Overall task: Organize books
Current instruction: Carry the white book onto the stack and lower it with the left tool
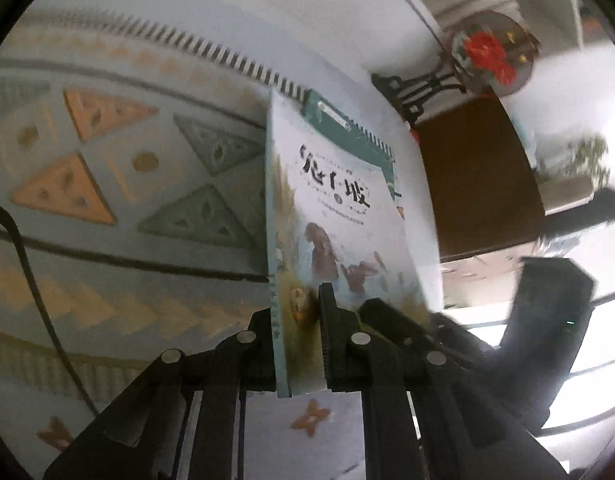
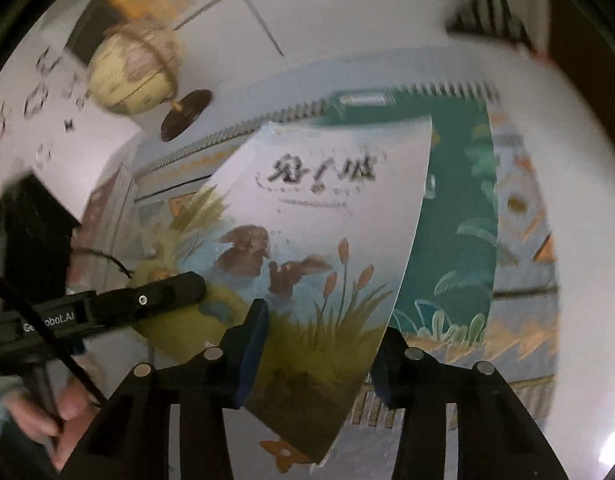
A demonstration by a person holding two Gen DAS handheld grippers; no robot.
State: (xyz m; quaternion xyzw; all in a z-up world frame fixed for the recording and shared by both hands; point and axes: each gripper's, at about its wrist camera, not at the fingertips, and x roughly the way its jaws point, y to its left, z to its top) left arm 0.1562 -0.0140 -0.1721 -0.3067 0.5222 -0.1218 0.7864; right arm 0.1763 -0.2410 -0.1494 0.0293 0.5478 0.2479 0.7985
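Pinching the near edge of the rabbit picture book (image 1: 331,232), our left gripper (image 1: 297,320) has its jaws pressed together on the cover, holding it lifted and tilted above the patterned mat (image 1: 107,160). Our right gripper (image 2: 319,340) straddles the book's lower corner; we cannot tell whether its pads press the cover. Beneath the book lies a green spiral-bound notebook (image 2: 455,220) on the mat. Beyond stands a globe (image 2: 131,72).

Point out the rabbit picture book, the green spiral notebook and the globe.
rabbit picture book (image 2: 307,208): right wrist view, front cover below the title.
green spiral notebook (image 2: 459,208): right wrist view, green cover.
globe (image 2: 131,68): right wrist view, sphere.
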